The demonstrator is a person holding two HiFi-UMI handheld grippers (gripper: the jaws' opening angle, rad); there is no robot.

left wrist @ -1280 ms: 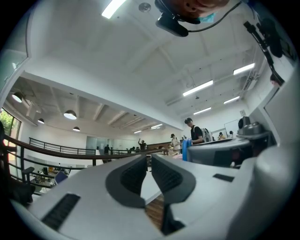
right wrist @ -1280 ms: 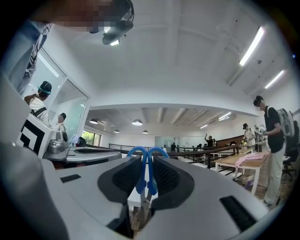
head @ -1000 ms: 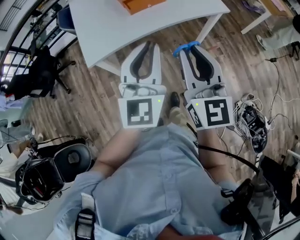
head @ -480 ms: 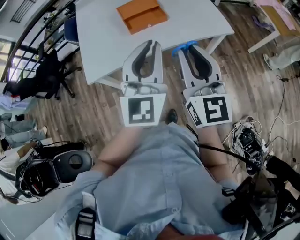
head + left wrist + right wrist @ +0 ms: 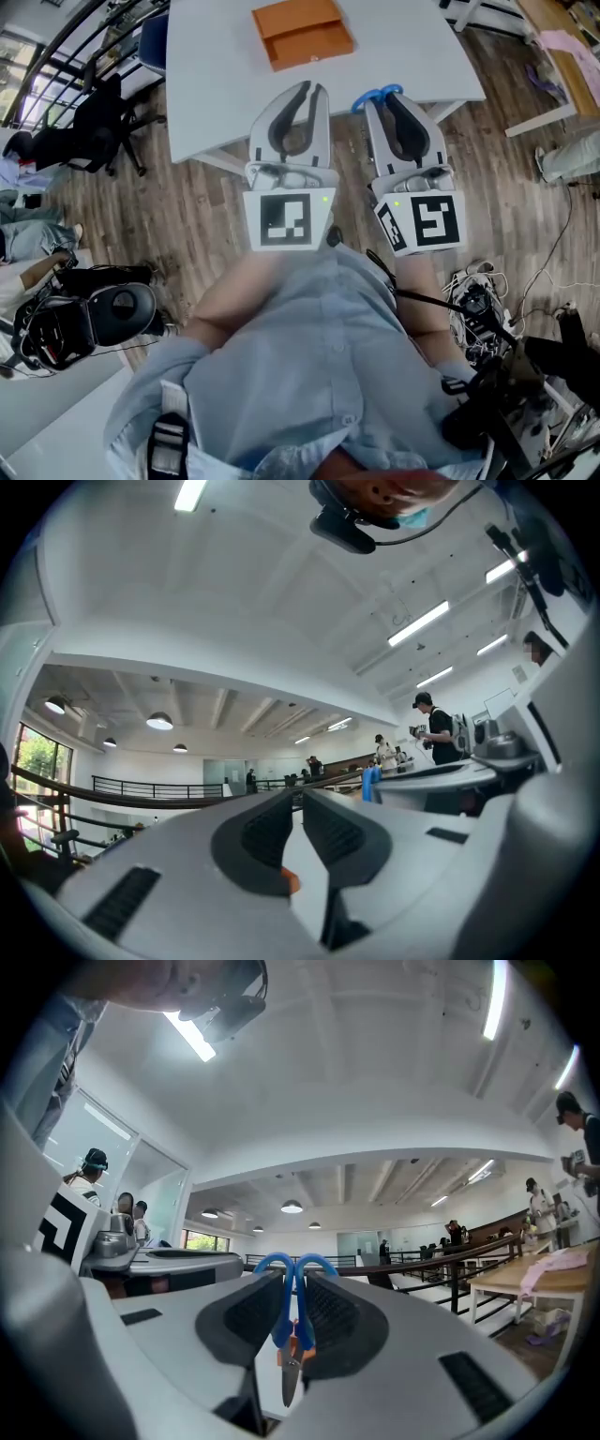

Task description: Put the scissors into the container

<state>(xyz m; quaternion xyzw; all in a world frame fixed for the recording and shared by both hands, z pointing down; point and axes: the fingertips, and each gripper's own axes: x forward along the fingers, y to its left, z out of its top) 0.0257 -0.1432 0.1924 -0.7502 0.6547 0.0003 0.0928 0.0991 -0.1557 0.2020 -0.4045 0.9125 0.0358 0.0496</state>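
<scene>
In the head view my right gripper (image 5: 382, 99) is shut on blue-handled scissors (image 5: 374, 95), whose handle loops stick out past the fingertips over the near edge of the white table (image 5: 216, 84). The right gripper view shows the scissors (image 5: 293, 1309) clamped between the jaws, loops at the far end and blades pointing back toward the camera. My left gripper (image 5: 304, 91) hovers beside it, shut and holding nothing. In the left gripper view its jaws (image 5: 296, 808) stand nearly touching. The orange container (image 5: 302, 33) lies on the table beyond both grippers.
A black office chair (image 5: 80, 145) stands left of the table. Dark gear (image 5: 84, 323) lies on the wooden floor at lower left, and a tangle of cables (image 5: 478, 305) at right. Another table (image 5: 567, 66) is at upper right. People stand far off.
The table and orange container have come further into the head view and nearer the grippers. Both grippers now reach the table's near edge. The scissors stay clamped in the right gripper.
</scene>
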